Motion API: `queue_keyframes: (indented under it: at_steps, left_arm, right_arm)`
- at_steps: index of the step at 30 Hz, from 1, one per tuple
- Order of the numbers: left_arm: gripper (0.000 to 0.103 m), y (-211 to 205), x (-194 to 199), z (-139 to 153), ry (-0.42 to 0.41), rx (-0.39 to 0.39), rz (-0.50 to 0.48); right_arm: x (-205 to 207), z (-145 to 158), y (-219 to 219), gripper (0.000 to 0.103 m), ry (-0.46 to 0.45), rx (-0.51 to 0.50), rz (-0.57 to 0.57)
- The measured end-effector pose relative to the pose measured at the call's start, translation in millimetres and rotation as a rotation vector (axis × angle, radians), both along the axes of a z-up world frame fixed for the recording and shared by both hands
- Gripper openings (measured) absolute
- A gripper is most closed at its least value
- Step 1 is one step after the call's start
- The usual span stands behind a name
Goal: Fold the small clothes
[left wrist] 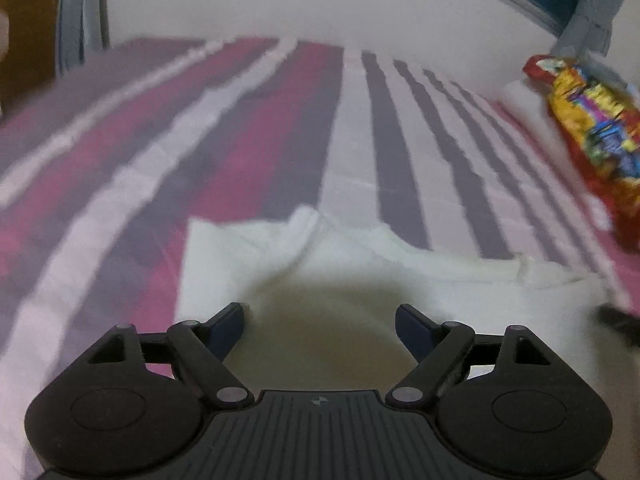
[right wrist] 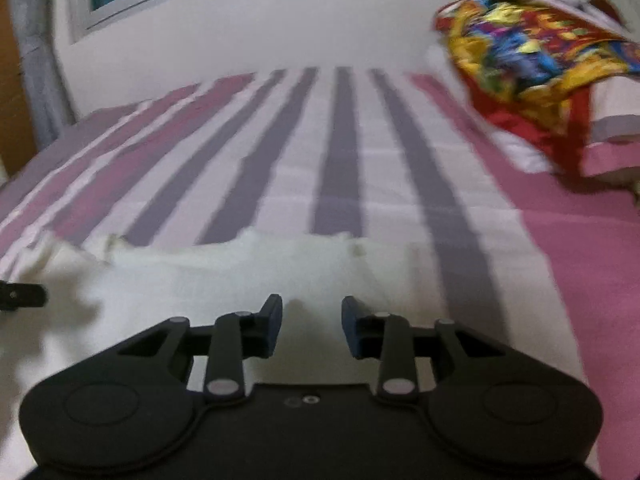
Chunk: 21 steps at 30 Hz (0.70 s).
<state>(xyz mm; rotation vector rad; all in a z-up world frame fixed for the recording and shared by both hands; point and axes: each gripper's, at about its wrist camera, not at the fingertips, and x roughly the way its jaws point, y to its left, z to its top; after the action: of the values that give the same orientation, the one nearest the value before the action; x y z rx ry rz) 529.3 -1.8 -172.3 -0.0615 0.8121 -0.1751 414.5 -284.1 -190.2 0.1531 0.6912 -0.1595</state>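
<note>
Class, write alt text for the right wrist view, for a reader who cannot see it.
The open right gripper hovers over a white cloth garment lying on a bed sheet striped pink, purple and white. A bright red, yellow and blue patterned fabric lies at the far right, and the left gripper's tip shows at the left edge.

bedsheet [left wrist: 248, 128] blurred, colourful cloth [left wrist: 592, 128] edge-cropped

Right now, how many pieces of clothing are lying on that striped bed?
2 that I can see: a white garment spread flat just ahead of both grippers, and a bright multicoloured cloth crumpled at the far right by the pillow. More may lie outside the views.
</note>
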Motion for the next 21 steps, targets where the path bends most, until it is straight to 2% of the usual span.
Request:
queue_keyframes:
  at_steps: [2,3,6,8,11,14,16,18,21]
  left_arm:
    - [0.083,-1.3,10.1,-7.0,0.024,0.021,0.008]
    - [0.083,-1.9,13.8,-9.8,0.023,0.034,0.02]
    - [0.083,-4.4,21.1,-17.8,0.03,0.036,0.061]
    - [0.084,-3.8,25.0,-20.3,0.033,0.026,0.083]
    - [0.083,-5.8,24.8,-20.3,0.037,0.04,0.082]
    - [0.083,-0.7,13.3,-11.4,0.032,0.007,0.093]
    - [0.083,0.3,2.4,-6.7,0.019,0.005,0.07]
    - [0.083,-0.4,-9.1,-4.0,0.007,0.025,0.036]
    - [0.083,2.9,-16.2,-1.4,0.0,0.029,0.028]
  right_arm:
    - [-1.3,0.7,-9.5,0.041,-0.023,-0.002,-0.034]
    - [2.3,-1.4,-14.4,0.042,-0.006,0.0,-0.03]
    - [17.5,-15.9,-22.3,0.041,0.077,0.003,-0.012]
    - [24.0,-23.8,-25.5,0.04,0.098,0.009,-0.018]
    - [33.9,-28.7,-22.8,0.039,0.101,-0.058,-0.03]
    - [35.0,-25.5,-26.7,0.037,0.108,-0.028,-0.064]
    - [27.6,-15.2,-22.4,0.032,0.078,0.002,-0.039]
    - [21.3,-10.3,-16.2,0.041,0.078,-0.016,0.001]
    - [22.0,-13.0,-25.5,0.042,0.096,0.003,-0.035]
